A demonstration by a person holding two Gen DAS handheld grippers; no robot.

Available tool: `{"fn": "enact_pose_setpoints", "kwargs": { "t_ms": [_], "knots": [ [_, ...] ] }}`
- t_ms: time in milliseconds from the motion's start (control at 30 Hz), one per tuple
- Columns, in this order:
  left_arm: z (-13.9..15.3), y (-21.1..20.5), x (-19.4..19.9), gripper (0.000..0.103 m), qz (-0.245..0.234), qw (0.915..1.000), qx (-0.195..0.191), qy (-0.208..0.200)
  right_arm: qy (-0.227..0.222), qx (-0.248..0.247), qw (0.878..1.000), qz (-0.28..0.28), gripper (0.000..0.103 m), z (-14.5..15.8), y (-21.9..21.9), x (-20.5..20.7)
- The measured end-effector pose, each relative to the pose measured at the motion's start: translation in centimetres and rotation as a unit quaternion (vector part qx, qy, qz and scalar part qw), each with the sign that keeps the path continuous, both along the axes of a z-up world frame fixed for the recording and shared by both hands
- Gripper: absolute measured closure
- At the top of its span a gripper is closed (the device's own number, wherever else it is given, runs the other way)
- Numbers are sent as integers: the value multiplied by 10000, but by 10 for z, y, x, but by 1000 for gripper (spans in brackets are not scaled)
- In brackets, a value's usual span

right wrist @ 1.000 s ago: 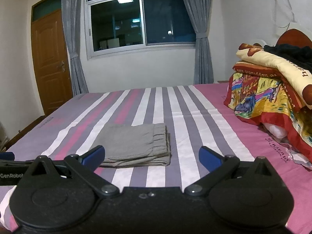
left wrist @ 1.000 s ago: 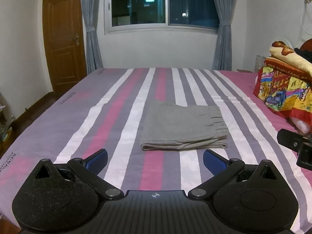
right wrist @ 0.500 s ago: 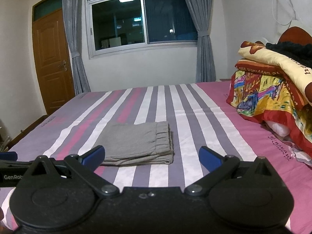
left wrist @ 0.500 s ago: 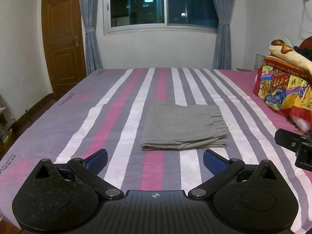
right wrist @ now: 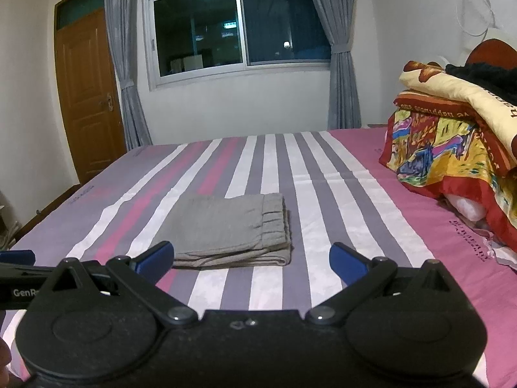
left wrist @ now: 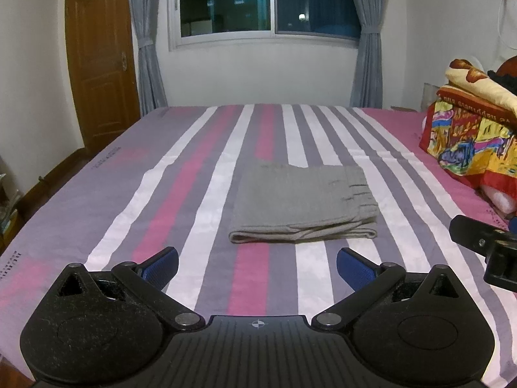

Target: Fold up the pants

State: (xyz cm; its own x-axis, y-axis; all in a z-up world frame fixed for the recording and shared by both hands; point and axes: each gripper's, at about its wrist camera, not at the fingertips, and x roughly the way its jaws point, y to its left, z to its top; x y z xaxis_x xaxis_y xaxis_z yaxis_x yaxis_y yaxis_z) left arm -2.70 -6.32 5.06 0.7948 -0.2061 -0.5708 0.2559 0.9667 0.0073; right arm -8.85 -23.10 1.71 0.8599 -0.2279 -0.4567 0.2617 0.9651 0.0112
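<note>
Already folded, the grey pants [left wrist: 302,205] lie on the striped bedsheet [left wrist: 181,174]; left gripper [left wrist: 257,266] and right gripper [right wrist: 250,258] hover spread wide, seemingly clear of them.

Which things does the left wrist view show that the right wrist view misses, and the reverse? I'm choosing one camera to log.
Only the left wrist view shows the left gripper open from behind, with the right gripper's black body at its right edge.

Only the right wrist view shows the right gripper open from behind, and the glass transom above the brown wooden door.

Both show the folded grey pants on the pink, white and grey striped bedsheet, and the colourful stacked blankets.
</note>
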Motion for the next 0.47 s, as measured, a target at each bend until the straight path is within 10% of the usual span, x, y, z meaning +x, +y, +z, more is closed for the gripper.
{"fn": "enact_pose_setpoints", "kwargs": {
  "t_ms": [467],
  "knots": [
    [-15,-7,14,0,-169,9997,-131,-85,106,115,9999,-42,0,-11,-5,9]
  ]
}}
